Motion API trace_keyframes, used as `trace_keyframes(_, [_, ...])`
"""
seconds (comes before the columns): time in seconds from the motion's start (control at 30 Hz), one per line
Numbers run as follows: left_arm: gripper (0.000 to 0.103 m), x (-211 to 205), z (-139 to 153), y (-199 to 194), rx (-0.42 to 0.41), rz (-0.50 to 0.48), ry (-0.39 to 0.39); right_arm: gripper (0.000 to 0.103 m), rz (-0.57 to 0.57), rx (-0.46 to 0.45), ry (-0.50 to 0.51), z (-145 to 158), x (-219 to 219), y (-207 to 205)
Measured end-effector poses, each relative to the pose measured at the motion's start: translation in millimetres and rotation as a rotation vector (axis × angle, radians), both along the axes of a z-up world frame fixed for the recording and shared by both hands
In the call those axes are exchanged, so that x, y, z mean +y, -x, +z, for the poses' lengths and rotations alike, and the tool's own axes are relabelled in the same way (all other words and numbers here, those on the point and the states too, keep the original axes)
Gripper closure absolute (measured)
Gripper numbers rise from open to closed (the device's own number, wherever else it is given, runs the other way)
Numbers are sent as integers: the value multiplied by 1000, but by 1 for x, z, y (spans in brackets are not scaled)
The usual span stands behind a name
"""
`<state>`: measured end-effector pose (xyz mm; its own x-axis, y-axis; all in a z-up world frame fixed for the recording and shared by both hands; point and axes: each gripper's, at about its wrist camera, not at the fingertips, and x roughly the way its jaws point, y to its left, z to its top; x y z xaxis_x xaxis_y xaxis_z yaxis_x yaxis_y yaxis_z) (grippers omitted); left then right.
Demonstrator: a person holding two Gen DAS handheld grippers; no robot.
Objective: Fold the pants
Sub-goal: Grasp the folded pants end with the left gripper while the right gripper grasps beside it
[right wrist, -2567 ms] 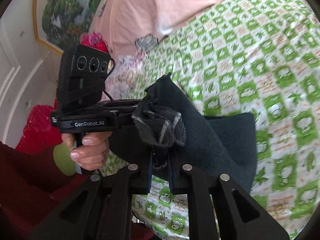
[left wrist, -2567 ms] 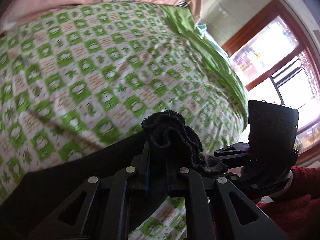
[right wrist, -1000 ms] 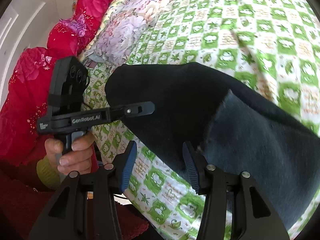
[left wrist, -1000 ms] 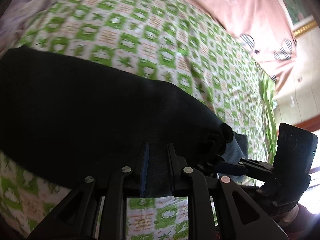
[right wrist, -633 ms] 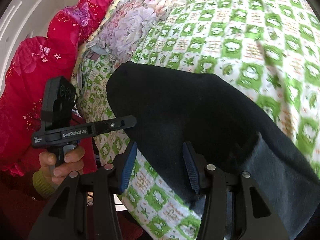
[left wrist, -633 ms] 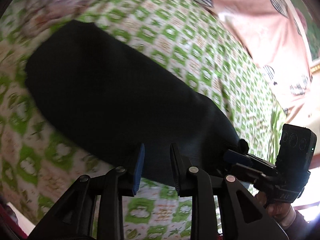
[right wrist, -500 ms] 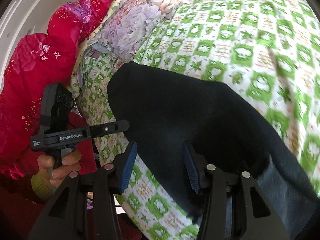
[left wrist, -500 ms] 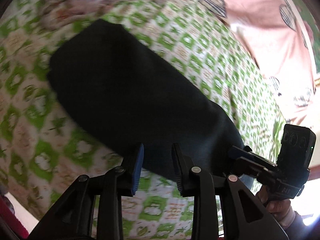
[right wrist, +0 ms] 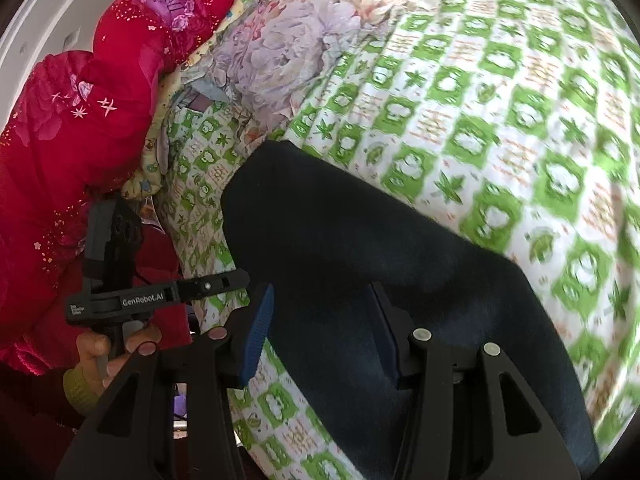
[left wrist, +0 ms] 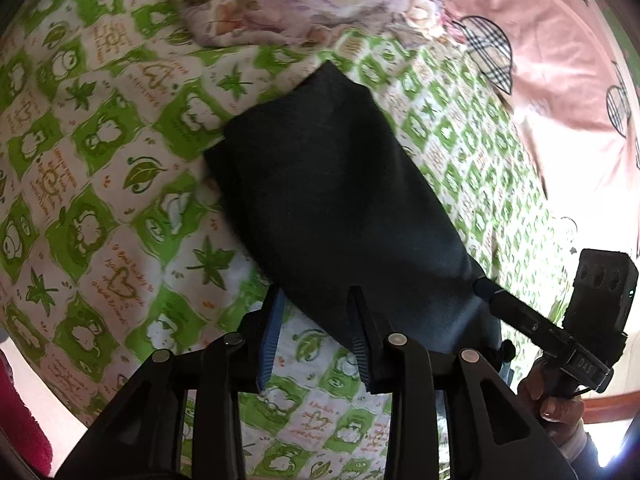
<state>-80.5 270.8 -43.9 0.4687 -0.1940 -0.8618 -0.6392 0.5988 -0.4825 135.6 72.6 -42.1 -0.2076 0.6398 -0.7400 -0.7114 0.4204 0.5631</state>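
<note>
Fabric: soft dark navy knit pants, limp, light, lying flat on green-checked bed quilt.
Jaws: left gripper and right gripper both apart, empty.
Hold: near corners, likely.

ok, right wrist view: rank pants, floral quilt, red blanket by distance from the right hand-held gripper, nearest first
1. Pants: right at the open right hand-held gripper.
2. Floral quilt: beyond the pants, upper centre.
3. Red blanket: far left, past the quilt's edge.
</note>
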Motion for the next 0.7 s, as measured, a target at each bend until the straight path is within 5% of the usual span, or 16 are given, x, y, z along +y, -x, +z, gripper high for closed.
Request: trace_keyframes(0.7, [37,39,-25,-15,16,114,56,45,230,-109,102,-20,137,-46])
